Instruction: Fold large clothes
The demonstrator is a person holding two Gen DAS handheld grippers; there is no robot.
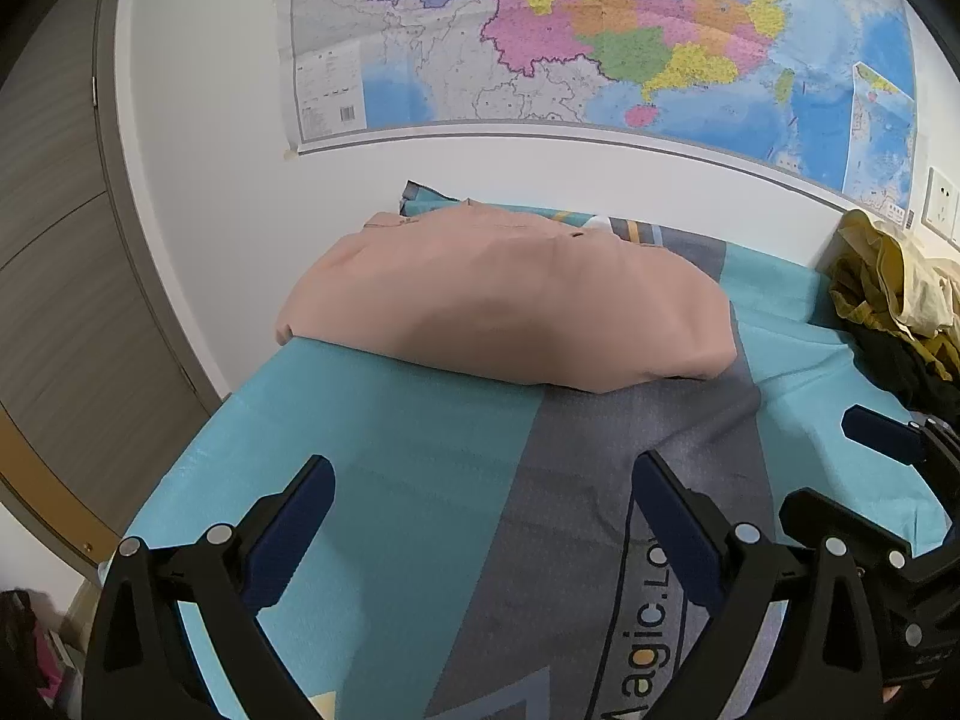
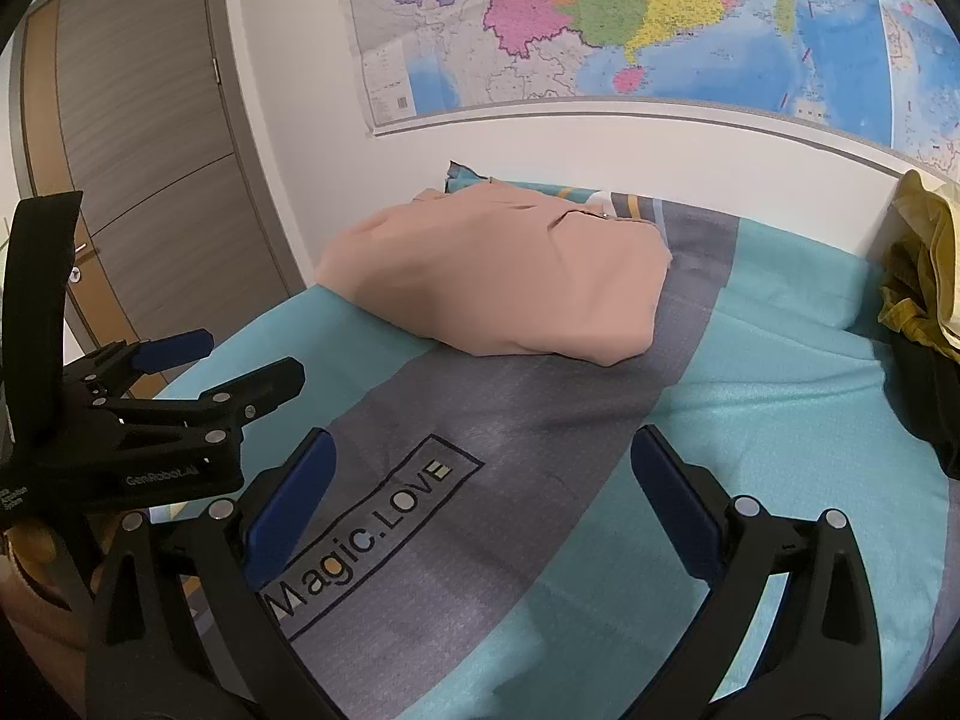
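Pink garment (image 1: 504, 300) folded on bed (image 1: 390, 480)

Both views are evenly and fairly brightly lit by soft indoor light, with no single source visible. Shadows are faint: a thin dark band lies under the near edge of the folded pink garment (image 1: 504, 300) on the bed (image 1: 384, 456). The white wall (image 1: 198, 168) shows no glare. Fisheye distortion bends the lower edge of the wall map (image 2: 630, 30) into an arc, and black vignetting fills the corners at 11 and 1 o'clock. The garment looks soft and slightly smeared.
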